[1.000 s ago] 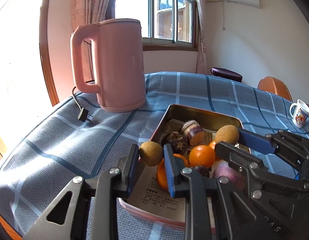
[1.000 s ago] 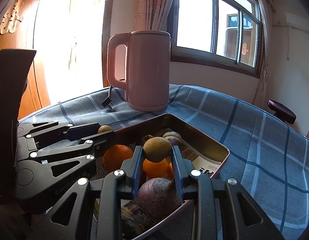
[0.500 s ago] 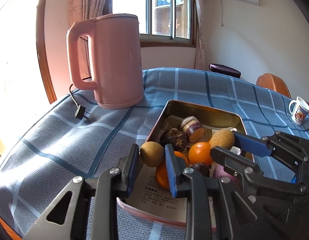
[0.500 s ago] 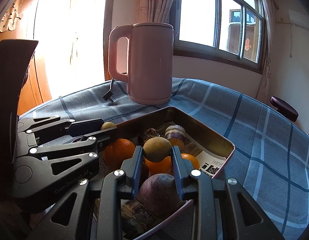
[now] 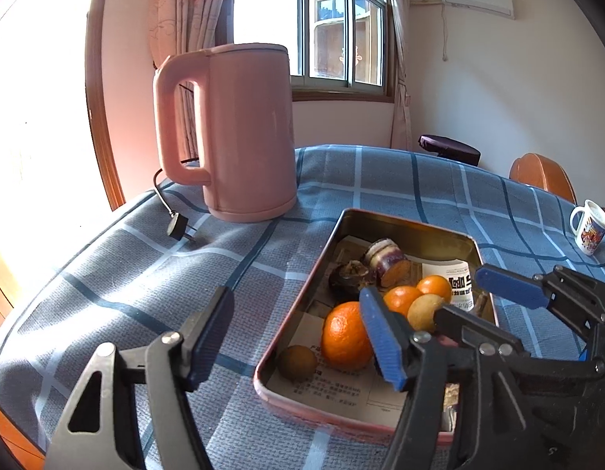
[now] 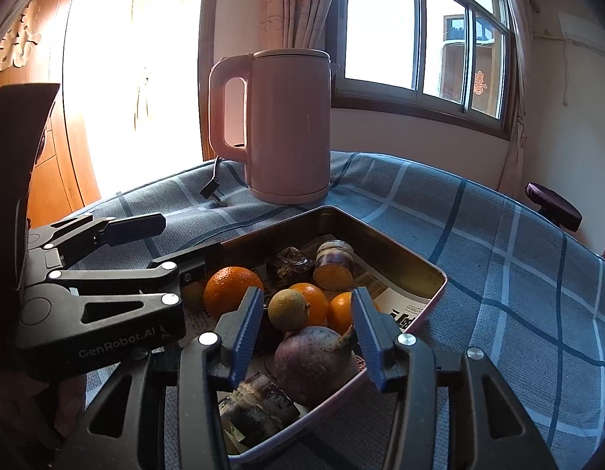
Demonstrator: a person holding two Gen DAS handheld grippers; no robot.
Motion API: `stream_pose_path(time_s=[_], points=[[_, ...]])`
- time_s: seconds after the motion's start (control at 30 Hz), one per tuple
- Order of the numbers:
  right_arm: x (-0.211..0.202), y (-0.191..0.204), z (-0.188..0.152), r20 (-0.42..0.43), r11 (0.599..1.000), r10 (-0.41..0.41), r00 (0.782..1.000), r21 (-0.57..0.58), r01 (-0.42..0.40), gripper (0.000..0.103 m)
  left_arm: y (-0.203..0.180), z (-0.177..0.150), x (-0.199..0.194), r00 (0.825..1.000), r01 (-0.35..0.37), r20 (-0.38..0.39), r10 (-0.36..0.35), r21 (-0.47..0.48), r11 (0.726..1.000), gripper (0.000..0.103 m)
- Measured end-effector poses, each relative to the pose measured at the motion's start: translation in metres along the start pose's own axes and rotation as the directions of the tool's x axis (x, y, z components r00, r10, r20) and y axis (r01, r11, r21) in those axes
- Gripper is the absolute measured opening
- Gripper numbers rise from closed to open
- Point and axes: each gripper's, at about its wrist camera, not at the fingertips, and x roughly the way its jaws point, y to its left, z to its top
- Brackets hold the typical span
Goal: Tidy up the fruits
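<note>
Both tongs have just been opening and neither grips anything now. My left tongs (image 5: 298, 333) stand wide over the near left corner of the rectangular metal tin with the pink rim (image 5: 408, 231), and the small round brown fruit (image 5: 297, 362) lies loose on the printed paper lining (image 5: 334, 391), touching the big pebbly-skinned orange (image 5: 345, 337). My right tongs (image 6: 306, 333) are parted about halfway over the tin's near end; a dull yellow-brown round fruit (image 6: 288, 309) sits in the gap between the ribbed blue pads (image 6: 245, 329), apparently clear of both, leaning against two smaller smooth oranges (image 6: 314, 301).

Rest of the tin: a purple-skinned round root (image 6: 314, 360) at the near end with its stub tip pointing toward the right pad, a cut chunk with striped purple skin and an orange flat face (image 6: 334, 266) lying with its long axis running back into the tin and its cut face turned toward my camera, and a wrinkled dark lump (image 6: 288, 262) beside it. Something dark and streaky (image 6: 255, 407) lies right at the near corner; can't tell what.

The table wears a woven blue-grey plaid cloth (image 5: 126, 274). A matte pink plastic kettle (image 5: 232, 129) stands upright behind the tin, its black plug (image 5: 177, 227) lying on the cloth. A small printed mug (image 5: 590, 227) is well off to the right. Sunny window (image 5: 334, 27) with curtains, plain pale walls.
</note>
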Motion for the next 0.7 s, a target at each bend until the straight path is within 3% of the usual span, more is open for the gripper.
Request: stream_pose_path(time_s=[0.13,0.7], points=[[-0.024,-0.008,0.001,0.039,0.999,-0.025,0.999,0.03,0.024,0.063,0.001,0.005,-0.018,0.999,-0.001,0.046,0.001,-0.008,1.0,0.09],[-0.075,-0.022,0.0,0.118,0.992,-0.09,0.989,0.102,0.078,0.07,-0.013,0.015,-0.056,0.992,-0.001,0.126,-0.001,0.02,1.0,0.097]])
